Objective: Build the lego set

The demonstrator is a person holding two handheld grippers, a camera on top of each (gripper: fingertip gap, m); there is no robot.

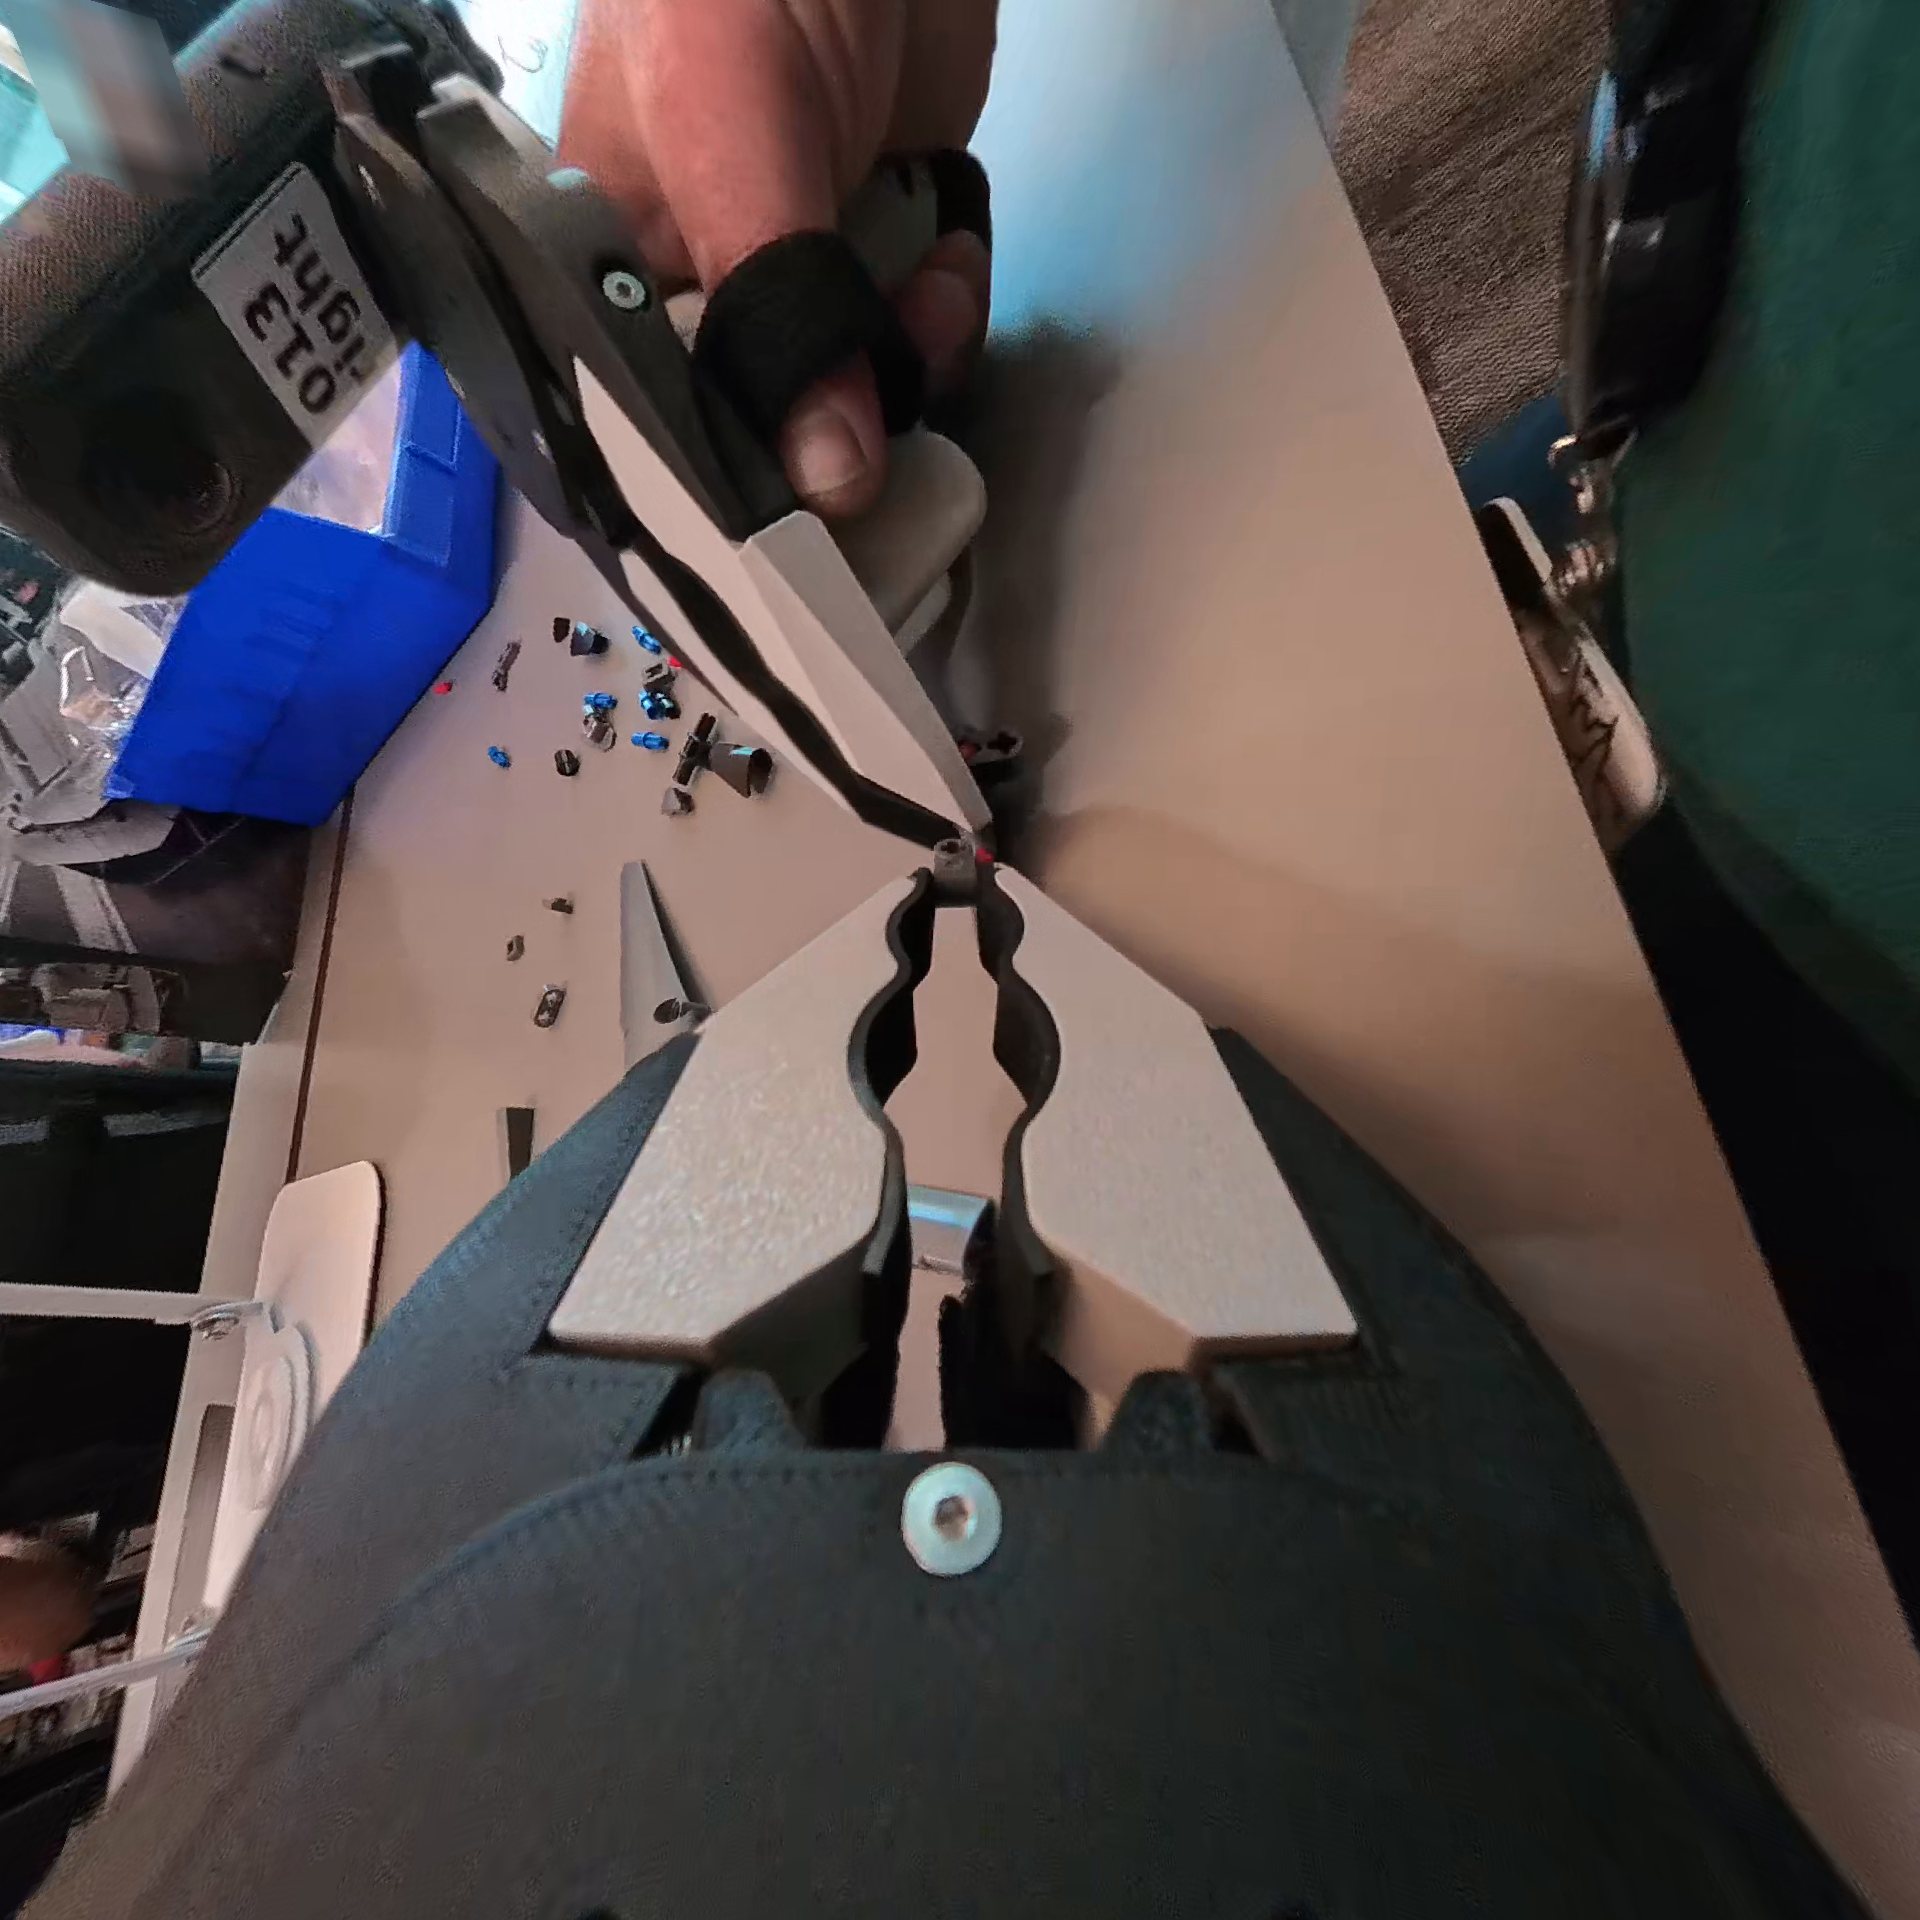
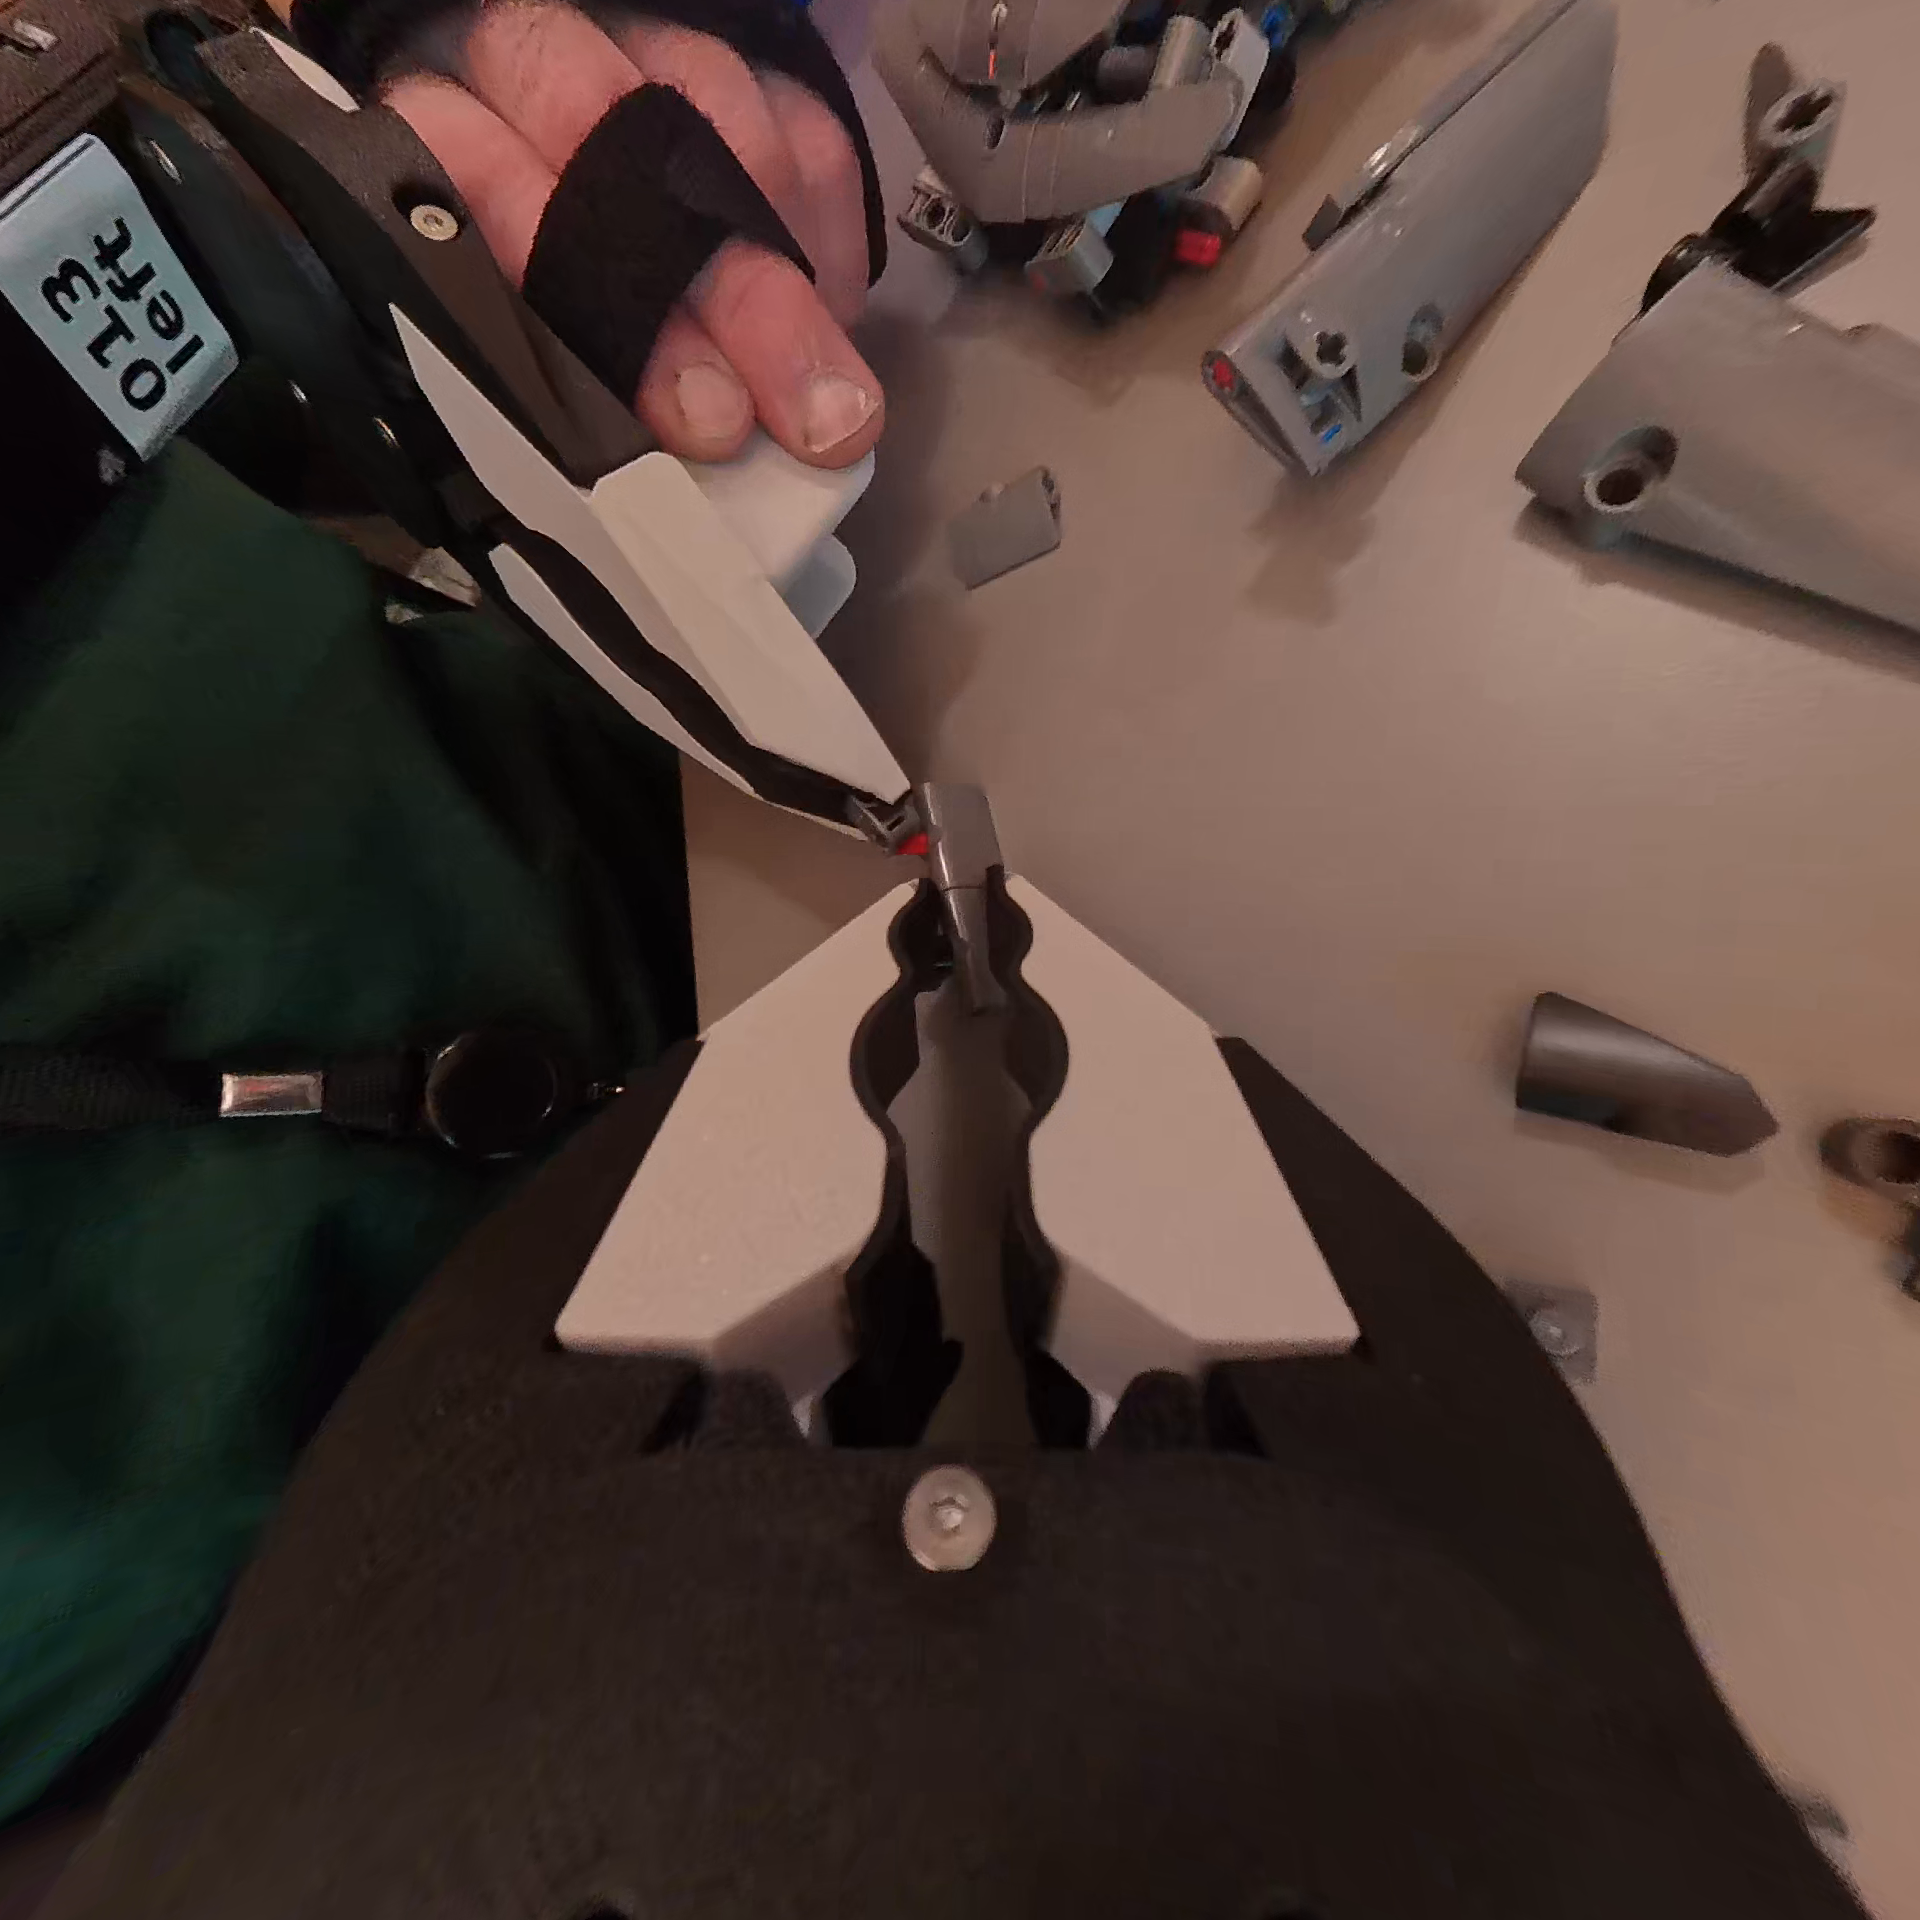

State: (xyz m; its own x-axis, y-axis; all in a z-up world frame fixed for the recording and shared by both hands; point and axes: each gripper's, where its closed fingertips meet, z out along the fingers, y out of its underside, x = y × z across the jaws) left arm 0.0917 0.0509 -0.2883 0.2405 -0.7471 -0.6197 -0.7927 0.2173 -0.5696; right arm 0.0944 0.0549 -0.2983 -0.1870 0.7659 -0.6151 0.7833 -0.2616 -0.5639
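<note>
The left gripper (image 1: 956, 883) has its fingers closed on a small grey connector (image 1: 954, 865), held above the counter (image 1: 1299, 727). The right gripper (image 2: 961, 894) has its fingers closed on a grey angled piece (image 2: 961, 878); the long axis of this piece runs roughly along the fingers. A red pin (image 2: 914, 844) sits between the two parts, at the joint. The two sets of fingertips meet nearly tip to tip, and the parts touch. Judged from this, the coming move is a push along the pin axis. Grey panels (image 2: 1413, 260) lie well apart on the counter.
</note>
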